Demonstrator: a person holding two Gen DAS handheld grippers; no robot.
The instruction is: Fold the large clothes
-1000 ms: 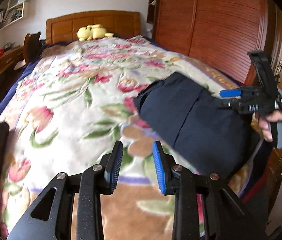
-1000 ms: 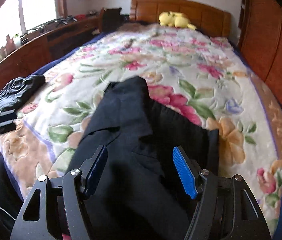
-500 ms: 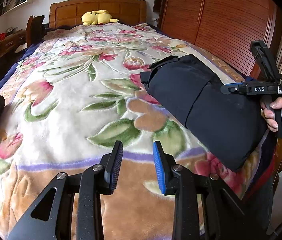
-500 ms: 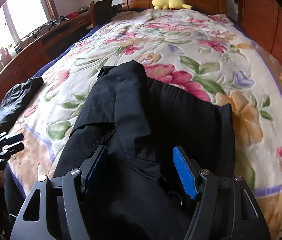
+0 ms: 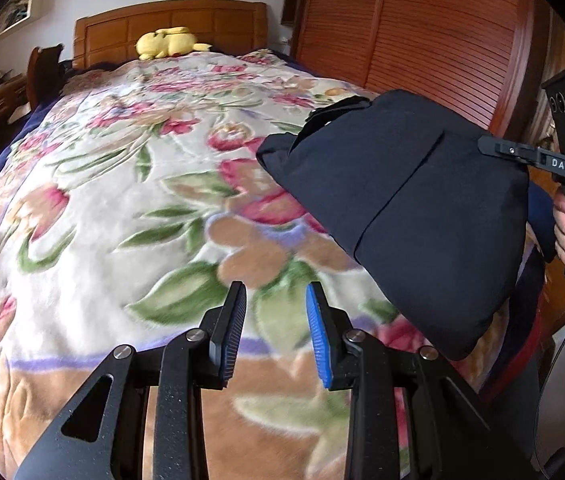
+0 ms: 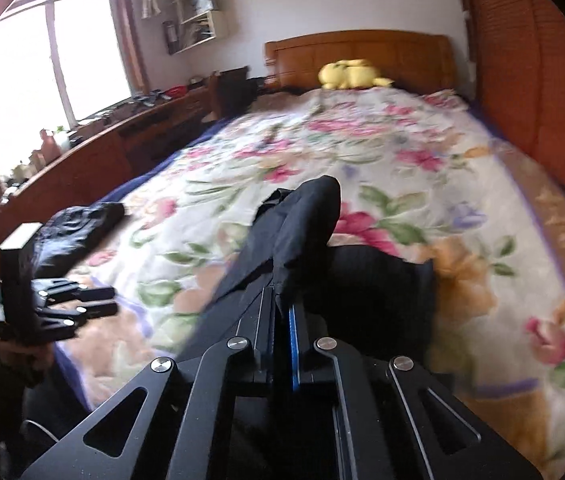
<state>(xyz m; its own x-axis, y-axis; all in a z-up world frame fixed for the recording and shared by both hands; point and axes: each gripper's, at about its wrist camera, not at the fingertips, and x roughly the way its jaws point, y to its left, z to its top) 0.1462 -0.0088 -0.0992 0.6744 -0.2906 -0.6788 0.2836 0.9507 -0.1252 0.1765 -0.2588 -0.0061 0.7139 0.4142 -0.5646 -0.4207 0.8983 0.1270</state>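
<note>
My right claw [image 6: 282, 312] has just been closing and now pinches a ridge of the dark garment [image 5: 402, 208], which lies bunched near the foot of the bed [image 5: 122, 200]; my left claw [image 5: 274, 320] hangs partly open, holding nothing; with one thin pinch, I judge the cloth may slip or drag unevenly, spoiling the fold.

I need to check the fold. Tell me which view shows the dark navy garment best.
Left wrist view: the dark navy garment shows whole, draped over the bed's corner. Right wrist view shows only a pinched ridge in the shut right claw.
</note>
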